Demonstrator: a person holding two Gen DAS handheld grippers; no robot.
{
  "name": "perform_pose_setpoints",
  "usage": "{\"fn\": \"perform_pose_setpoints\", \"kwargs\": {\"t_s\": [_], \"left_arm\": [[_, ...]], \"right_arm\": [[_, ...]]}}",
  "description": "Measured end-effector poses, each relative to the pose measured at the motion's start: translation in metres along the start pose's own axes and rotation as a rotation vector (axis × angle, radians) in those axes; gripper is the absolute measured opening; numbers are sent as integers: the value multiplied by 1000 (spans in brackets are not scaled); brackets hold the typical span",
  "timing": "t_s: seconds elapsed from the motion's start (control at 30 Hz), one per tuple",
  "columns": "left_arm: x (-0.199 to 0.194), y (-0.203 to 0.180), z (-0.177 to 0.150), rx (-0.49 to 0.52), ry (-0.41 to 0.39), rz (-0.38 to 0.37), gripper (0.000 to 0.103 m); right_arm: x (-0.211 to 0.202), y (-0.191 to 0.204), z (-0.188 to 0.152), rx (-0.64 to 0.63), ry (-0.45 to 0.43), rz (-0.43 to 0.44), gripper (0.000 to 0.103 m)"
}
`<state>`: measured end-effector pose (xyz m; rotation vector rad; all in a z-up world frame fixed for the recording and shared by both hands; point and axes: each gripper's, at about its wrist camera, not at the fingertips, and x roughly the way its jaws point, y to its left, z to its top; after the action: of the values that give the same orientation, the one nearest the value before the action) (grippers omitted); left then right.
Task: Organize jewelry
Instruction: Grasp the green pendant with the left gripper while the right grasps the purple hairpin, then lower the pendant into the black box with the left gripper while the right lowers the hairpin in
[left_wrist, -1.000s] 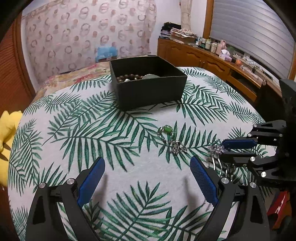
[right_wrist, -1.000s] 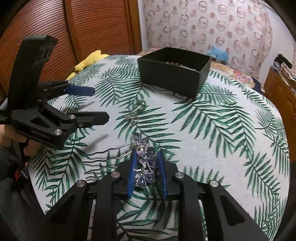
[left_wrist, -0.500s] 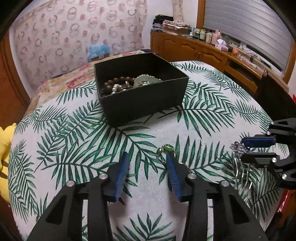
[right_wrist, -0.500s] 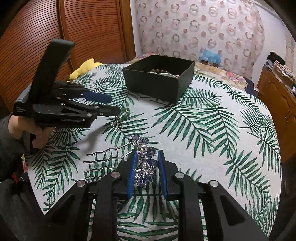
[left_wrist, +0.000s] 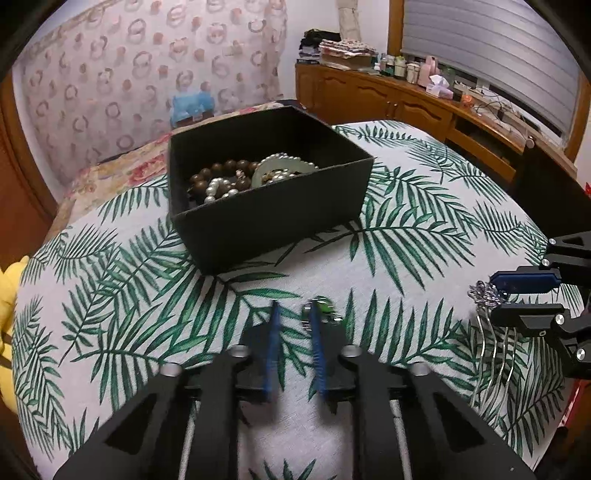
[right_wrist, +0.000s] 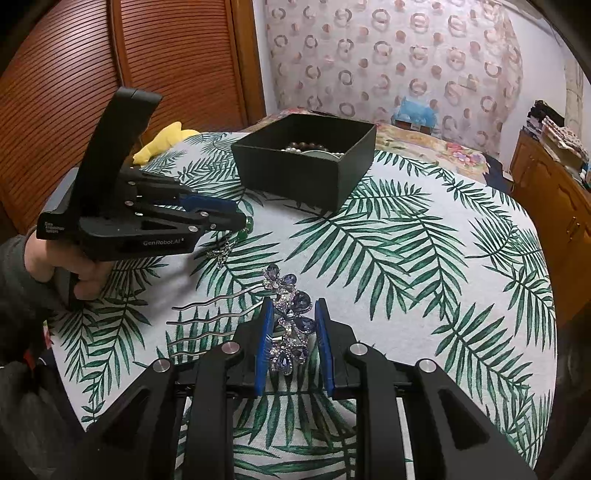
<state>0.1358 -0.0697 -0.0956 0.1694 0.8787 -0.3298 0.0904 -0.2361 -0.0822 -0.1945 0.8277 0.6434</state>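
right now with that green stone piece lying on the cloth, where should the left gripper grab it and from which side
Judging from both views, grip the green stone itself, the bulkiest part, coming from above with one finger on each side. It lies flat on the tablecloth, and its thin silver dangle trails toward the near edge, too fine to pinch. The left gripper is already at it.
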Motion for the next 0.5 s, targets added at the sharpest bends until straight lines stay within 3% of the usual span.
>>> {"fn": "perform_pose_setpoints", "kwargs": {"t_s": [0.2, 0.5], "left_arm": [[-6, -1, -1, -4, -20, -1, 4], [-52, 0, 8, -17, -135, 2, 4]], "right_arm": [[0, -3, 2, 4, -14, -7, 25], [-7, -6, 21, -15, -61, -34, 25]]}}
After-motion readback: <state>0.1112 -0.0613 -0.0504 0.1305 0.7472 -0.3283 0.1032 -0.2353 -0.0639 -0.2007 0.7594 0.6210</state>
